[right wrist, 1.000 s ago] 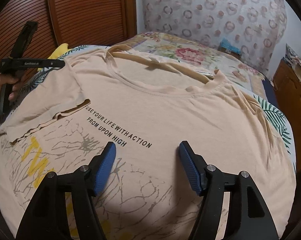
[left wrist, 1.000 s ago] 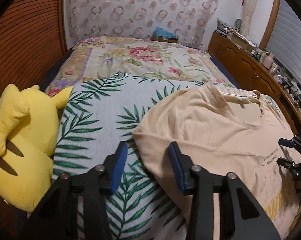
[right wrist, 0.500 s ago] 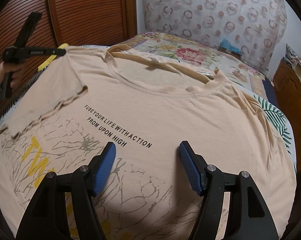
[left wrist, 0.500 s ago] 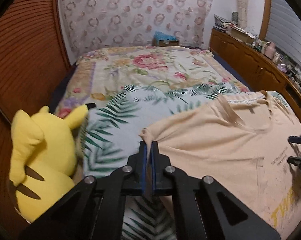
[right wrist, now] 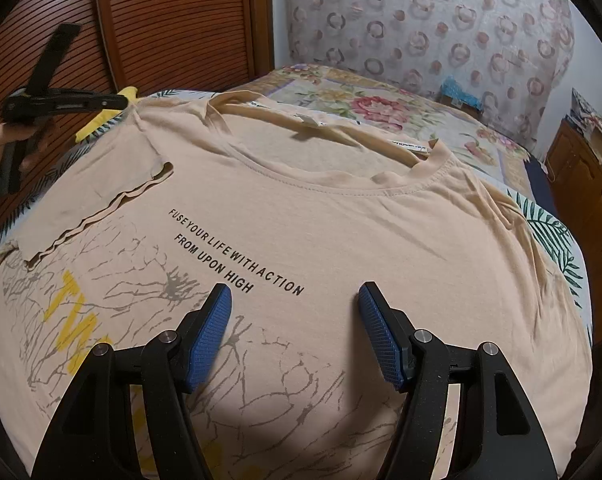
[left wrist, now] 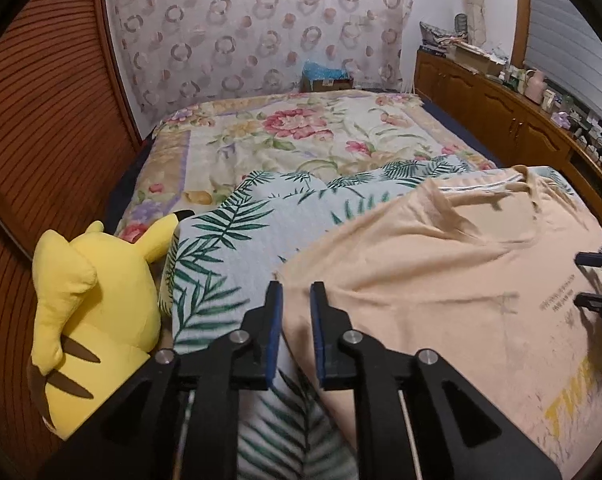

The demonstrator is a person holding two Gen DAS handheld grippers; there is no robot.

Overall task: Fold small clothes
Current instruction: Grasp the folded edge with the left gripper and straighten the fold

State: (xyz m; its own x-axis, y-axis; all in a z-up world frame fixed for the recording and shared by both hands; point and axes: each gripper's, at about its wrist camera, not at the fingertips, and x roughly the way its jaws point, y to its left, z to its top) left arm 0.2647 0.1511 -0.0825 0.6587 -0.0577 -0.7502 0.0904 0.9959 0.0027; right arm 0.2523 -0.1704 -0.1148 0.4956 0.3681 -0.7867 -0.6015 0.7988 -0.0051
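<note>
Left wrist view shows the left gripper [left wrist: 295, 300] with its jaws a narrow gap apart, where half a second ago they were pressed together on the shoulder edge of the T-shirt [left wrist: 441, 280]. That edge of peach cloth now lies at the fingertips, running between them, so I judge the pinch has been let go, or is being let go; whether the pads still brush the fabric I cannot tell.

The T-shirt lies print side up on the leaf-print blanket [left wrist: 237, 240], filling the view from 2 to 5 o'clock. In the right wrist view the left sleeve [right wrist: 97, 200] sits folded inward over the chest, its hem running from 9 toward 10 o'clock beside the printed slogan. A second ago that sleeve was lifted and slack; now it rests flat.

The right gripper [right wrist: 295, 334] hangs over the shirt's middle at 6 o'clock, jaws wide apart, holding nothing, unmoved across all three moments.

So the first sleeve fold looks finished. The opposite sleeve, at 3 o'clock in the right wrist view, is not yet folded. A yellow plush toy [left wrist: 89, 304] sits at 8 o'clock, clear of the work.
</note>
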